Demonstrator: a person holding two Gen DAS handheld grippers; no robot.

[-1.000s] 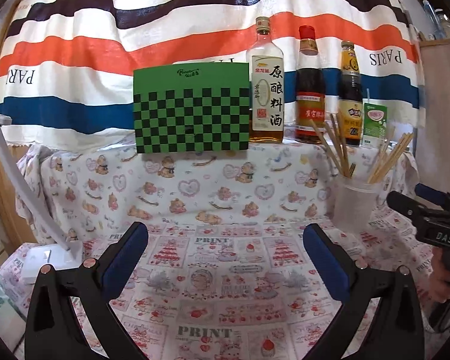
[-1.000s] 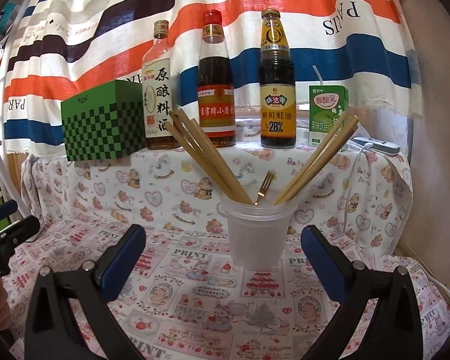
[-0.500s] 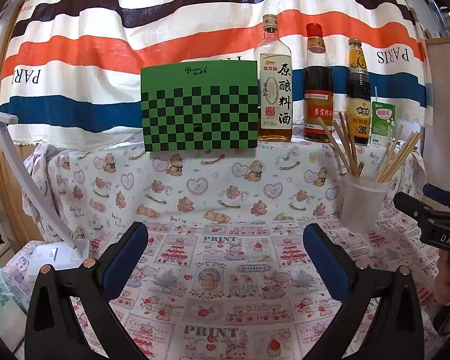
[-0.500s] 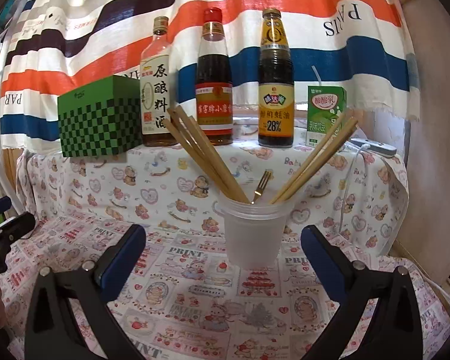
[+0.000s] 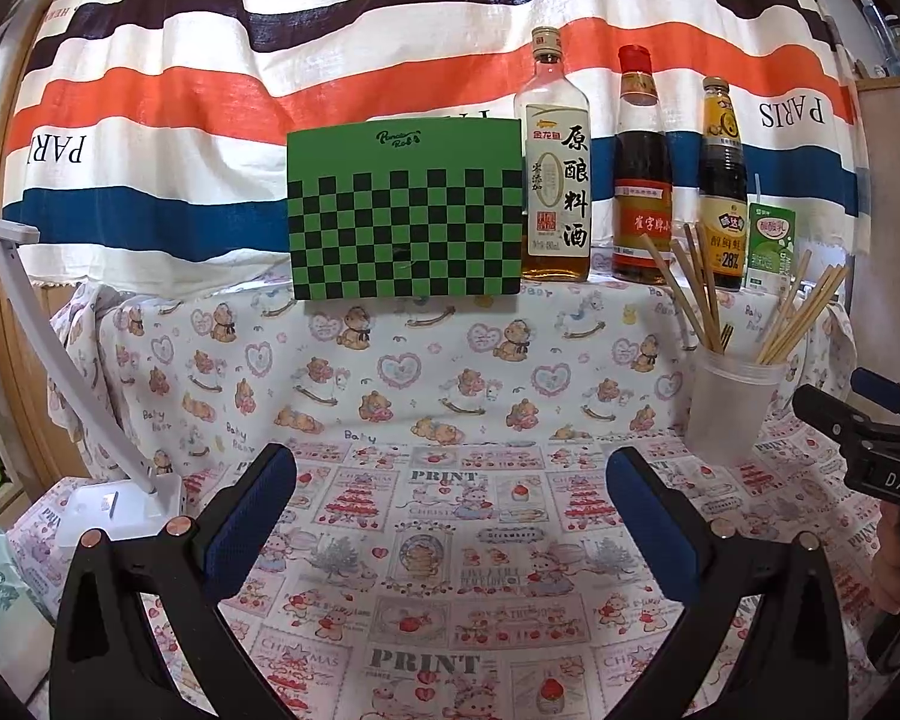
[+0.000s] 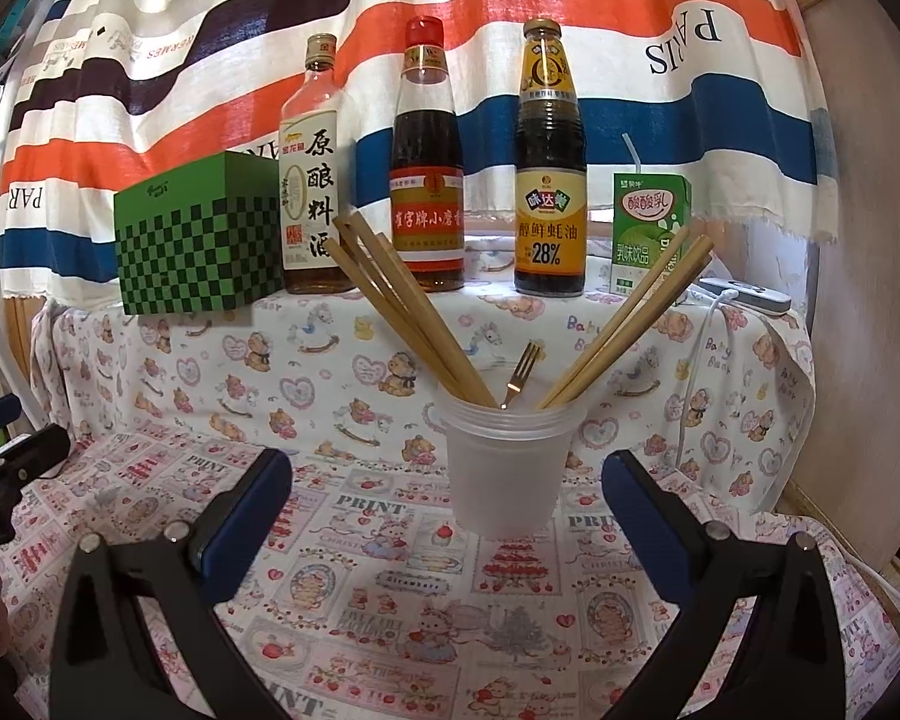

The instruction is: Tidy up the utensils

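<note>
Here the cup of chopsticks stands just beyond the empty, wide-open right hand-held gripper

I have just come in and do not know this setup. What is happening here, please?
A person holds a claw in each hand over a table covered with a printed cloth. Both the left claw and the right claw are open and hold nothing. The right claw faces a translucent plastic cup in which chopsticks and a small fork already stand. Bottles and a green checkered box stand on a raised ledge behind.
</note>
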